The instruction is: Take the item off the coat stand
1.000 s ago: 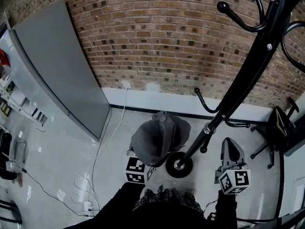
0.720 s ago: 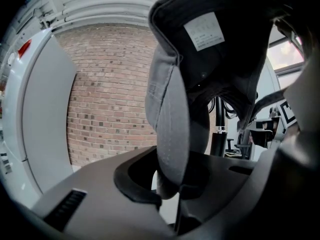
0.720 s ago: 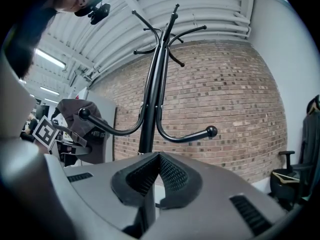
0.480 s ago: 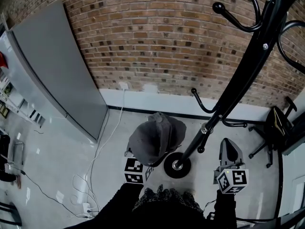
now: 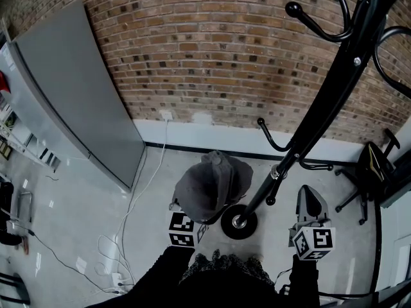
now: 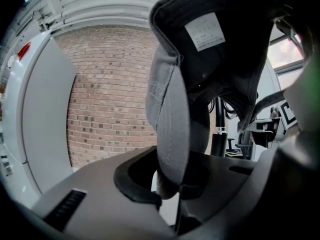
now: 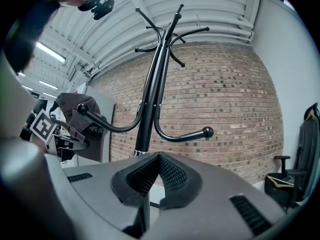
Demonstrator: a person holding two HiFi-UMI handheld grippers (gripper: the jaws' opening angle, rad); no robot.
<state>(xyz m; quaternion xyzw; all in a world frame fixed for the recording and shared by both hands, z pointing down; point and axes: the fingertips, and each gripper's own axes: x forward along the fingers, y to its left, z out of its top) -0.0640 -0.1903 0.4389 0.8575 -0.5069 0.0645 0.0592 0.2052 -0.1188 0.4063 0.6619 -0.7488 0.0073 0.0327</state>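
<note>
A grey cap (image 5: 212, 183) hangs low beside the black coat stand (image 5: 321, 111), just left of its round base (image 5: 239, 223). My left gripper (image 5: 187, 218) is shut on the cap's brim; in the left gripper view the brim (image 6: 172, 119) runs down between the pads of the left gripper (image 6: 175, 186), and the cap's dark inside with a white label fills the top. In the right gripper view the cap (image 7: 70, 109) sits behind a lower hook (image 7: 82, 108) of the stand (image 7: 150, 104); I cannot tell whether they touch. My right gripper (image 5: 310, 201) is shut and holds nothing; the right gripper (image 7: 159, 166) points at the pole.
A brick wall (image 5: 212, 56) stands behind the stand. A tall grey cabinet (image 5: 77, 95) leans in at the left, with white cables (image 5: 131, 223) on the floor beside it. A black office chair (image 5: 376, 169) is at the right. Upper hooks (image 5: 321, 27) reach out overhead.
The view has shifted slightly since a second ago. The cap stays in the left gripper beside the stand, and the right gripper holds its place.
</note>
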